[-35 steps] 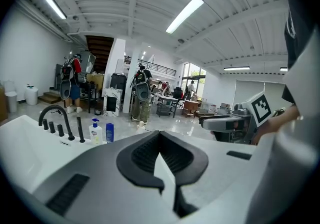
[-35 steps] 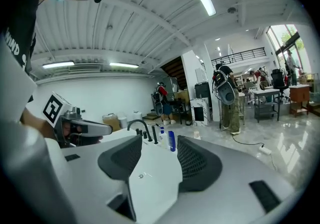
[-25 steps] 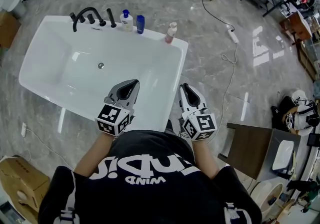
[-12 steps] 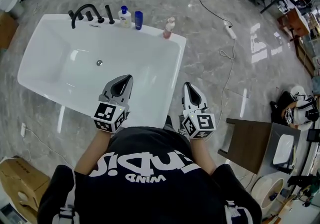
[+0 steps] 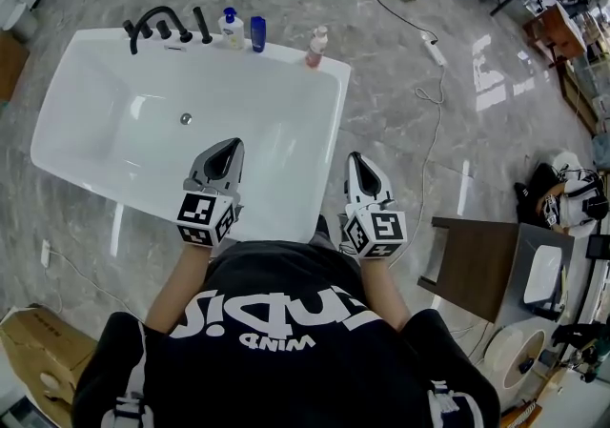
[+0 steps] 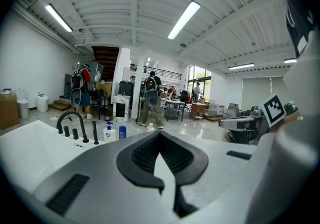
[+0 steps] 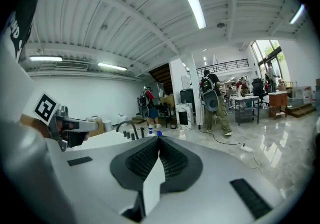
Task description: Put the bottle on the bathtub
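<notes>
On the far rim of the white bathtub (image 5: 329, 145) stand three bottles beside a black faucet (image 5: 152, 21): a white pump bottle (image 5: 229, 28), a blue bottle (image 5: 257, 33) and a pink-white bottle (image 5: 315, 47). My left gripper (image 5: 230, 144) hovers over the tub's near side, shut and empty. Just outside the tub's near right corner, my right gripper (image 5: 355, 158) is also shut on nothing. The left gripper view shows its shut jaws (image 6: 160, 133) with the pump bottle (image 6: 107, 133) far ahead. In the right gripper view the jaws (image 7: 159, 139) are pressed together.
A power strip (image 5: 434, 52) and its cable lie on the marble floor to the tub's right. A brown cabinet (image 5: 472, 269) stands at the right, and a cardboard box (image 5: 38, 369) sits at the lower left. People with backpacks (image 6: 152, 101) stand beyond the tub.
Both grippers have drawn back a little toward the body, the left one also drifting left. The bottles on the rim have not moved.
</notes>
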A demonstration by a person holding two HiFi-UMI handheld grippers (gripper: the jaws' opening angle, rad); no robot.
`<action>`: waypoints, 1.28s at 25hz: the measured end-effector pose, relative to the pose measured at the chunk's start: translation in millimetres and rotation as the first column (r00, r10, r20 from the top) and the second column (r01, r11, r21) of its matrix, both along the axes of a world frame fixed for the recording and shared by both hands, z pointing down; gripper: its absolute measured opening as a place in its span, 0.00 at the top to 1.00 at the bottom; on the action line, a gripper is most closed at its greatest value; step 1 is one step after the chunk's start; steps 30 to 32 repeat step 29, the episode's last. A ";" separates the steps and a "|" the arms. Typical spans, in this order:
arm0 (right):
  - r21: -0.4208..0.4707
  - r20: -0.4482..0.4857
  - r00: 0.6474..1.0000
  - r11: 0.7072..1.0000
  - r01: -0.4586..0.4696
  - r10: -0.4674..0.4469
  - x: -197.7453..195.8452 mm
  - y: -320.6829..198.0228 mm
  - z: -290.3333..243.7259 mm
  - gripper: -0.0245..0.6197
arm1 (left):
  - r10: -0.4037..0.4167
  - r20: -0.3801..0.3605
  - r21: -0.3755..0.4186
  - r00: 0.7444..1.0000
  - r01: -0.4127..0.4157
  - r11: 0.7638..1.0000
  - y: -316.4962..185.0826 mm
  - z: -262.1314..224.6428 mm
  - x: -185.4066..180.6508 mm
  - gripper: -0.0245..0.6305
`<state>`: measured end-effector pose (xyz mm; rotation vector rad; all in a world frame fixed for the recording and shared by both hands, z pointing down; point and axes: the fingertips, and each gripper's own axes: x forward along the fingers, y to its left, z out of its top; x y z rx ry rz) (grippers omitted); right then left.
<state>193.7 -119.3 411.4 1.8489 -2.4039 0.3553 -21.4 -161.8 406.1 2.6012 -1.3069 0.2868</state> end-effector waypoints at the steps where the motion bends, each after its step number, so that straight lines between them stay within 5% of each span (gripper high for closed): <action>1: 0.000 -0.001 1.000 1.000 0.000 0.000 -1.5 -0.3 0.0 0.92 | -0.001 -0.001 -0.002 1.000 0.001 1.000 -0.2 -0.1 -1.2 0.95; 32: -0.031 0.010 1.000 0.999 0.023 -0.023 -16.6 13.6 4.6 0.92 | 0.032 0.008 -0.006 0.999 -0.032 0.999 12.4 -3.2 -4.4 0.95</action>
